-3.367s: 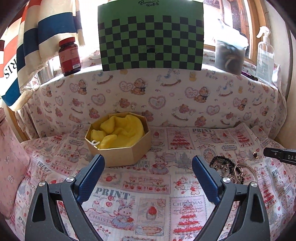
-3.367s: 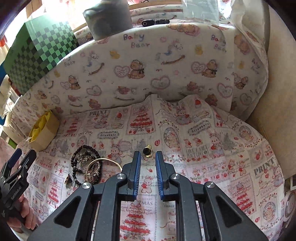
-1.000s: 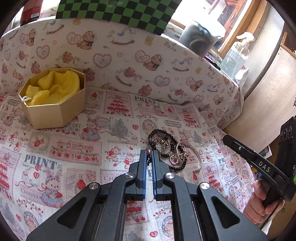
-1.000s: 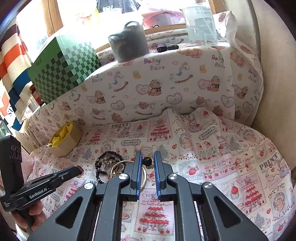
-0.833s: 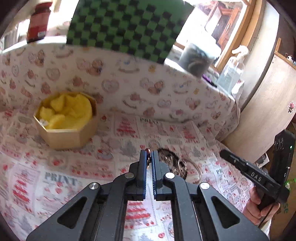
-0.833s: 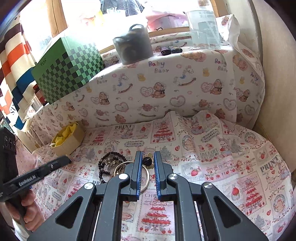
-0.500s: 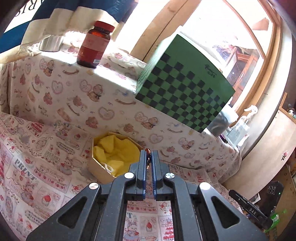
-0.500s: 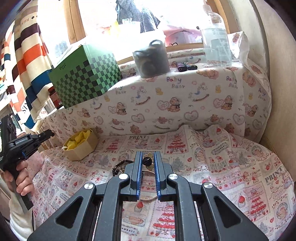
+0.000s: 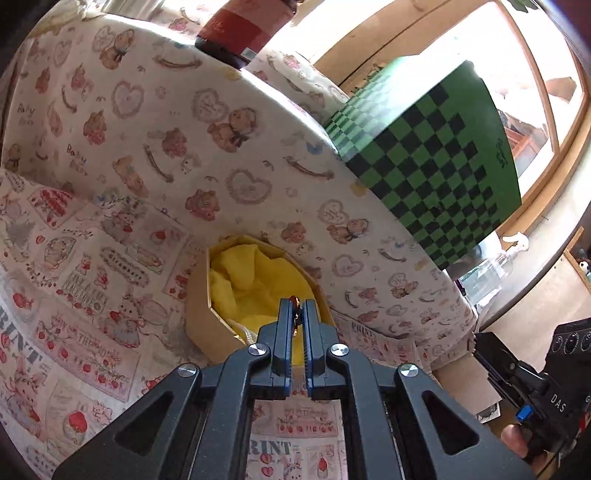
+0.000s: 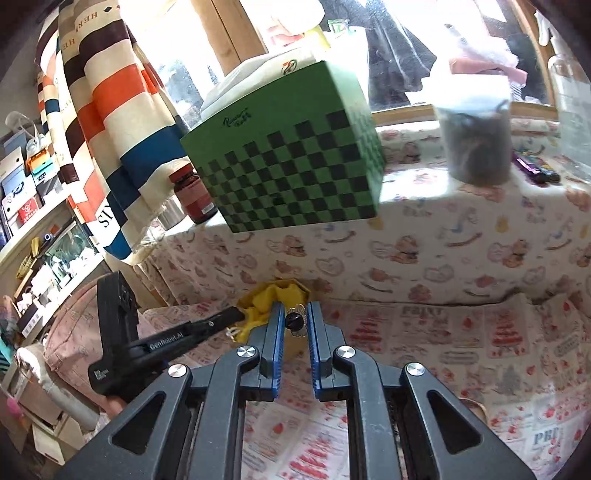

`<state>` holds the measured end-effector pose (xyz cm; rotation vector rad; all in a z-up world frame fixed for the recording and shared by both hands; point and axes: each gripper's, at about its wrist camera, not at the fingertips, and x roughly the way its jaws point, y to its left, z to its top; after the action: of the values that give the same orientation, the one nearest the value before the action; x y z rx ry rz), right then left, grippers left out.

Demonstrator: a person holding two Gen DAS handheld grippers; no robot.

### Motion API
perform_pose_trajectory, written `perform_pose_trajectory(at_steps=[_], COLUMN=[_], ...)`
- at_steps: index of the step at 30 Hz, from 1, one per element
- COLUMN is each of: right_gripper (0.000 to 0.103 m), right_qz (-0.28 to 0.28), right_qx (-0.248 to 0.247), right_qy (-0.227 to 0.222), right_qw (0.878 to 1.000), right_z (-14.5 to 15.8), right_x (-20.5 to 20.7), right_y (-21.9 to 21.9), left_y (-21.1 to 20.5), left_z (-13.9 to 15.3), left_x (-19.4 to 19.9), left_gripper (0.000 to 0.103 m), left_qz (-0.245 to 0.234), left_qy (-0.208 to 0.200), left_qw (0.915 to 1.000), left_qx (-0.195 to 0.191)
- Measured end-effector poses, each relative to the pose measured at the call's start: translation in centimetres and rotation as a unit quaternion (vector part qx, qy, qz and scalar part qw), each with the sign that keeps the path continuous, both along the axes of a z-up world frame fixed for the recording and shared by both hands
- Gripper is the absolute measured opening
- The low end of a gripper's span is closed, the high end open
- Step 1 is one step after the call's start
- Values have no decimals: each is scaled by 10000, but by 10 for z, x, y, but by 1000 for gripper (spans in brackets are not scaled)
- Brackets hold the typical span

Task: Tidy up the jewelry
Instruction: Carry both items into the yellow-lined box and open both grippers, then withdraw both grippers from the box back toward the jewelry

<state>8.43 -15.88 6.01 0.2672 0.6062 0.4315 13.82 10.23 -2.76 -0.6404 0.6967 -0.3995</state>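
Open box (image 9: 199,295) top, padded ledge (image 9: 221,122) close behind, left hand-held gripper (image 10: 236,314) alongside.

Small red-gold piece (image 9: 294,301) pinched over yellow-lined octagonal box (image 9: 199,295), black-stone gold ring (image 10: 295,320) pinched nr it

Bright daylight pours through a wood-framed window (image 10: 258,33) across the top of the frame. A striped curtain (image 10: 110,96) hangs at upper left, cluttered shelves (image 10: 33,206) sit below it at far left, and a teddy-bear print cloth (image 9: 155,133) covers the ledge. The panel (image 9: 554,291) at lower right is probably wood.
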Motion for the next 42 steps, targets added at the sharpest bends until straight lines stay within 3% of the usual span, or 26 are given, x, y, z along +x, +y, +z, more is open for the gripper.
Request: perform_pose_trajectory(at_steps=[5,9,14,16,17,19,20,22,28,31,33,34,37,42], right_gripper=[13,13,13,14,16,36,40,43,46,52,53,55,62,65], right_qz=[146,329,408,379,361,271,228,92,-230,-456,-610,-686,-903,-1197], right_qx=[269,156,-70,-41,-35,3,43,19,-255,-461,-577,-654,-770,-687], right_qy=[347,666,645,647,687,765,749,636,164,-193,-380,-466,-711,-932], right_qw=[9989,9971,9971,9972,9970,9967,9969,9979,9993,9977,9957,9944,9904,9860], right_z=[-15,-36,-50,-52,-52,-52,-50,-45,-17,1,11,16,27,30], right_x=[44,70,78,79,81,83,82,77,41,12,-8,-18,-46,-75], right_y=[37,64,86,89,90,87,84,74,36,10,-8,-17,-38,-71], left_y=[12,22,27,29,33,36,37,38,14,-2,-12,-18,-34,-53], left_z=[-4,-7,-5,-2,1,8,12,21,61,76,85,88,98,103], left_x=[10,12,11,7,3,-4,-7,-16,-50,-68,-81,-87,-102,-115], left_gripper=[4,4,4,15,22,22,22,22,33,45,70,76,81,90], left_qz=[30,122,201,293,356,451,485,623,925,862,906,948,947,1058], left_qy=[140,180,112,47,-24,-147,-201,-317,-846,-1156,-1356,-1505,-1818,-2036], left_qw=[9999,9994,9993,9991,9989,9985,9983,9975,9878,9818,9756,9718,9625,9516], left_qx=[-64,-269,-310,-296,-287,-275,-258,-83,923,1236,1469,1545,1776,2043])
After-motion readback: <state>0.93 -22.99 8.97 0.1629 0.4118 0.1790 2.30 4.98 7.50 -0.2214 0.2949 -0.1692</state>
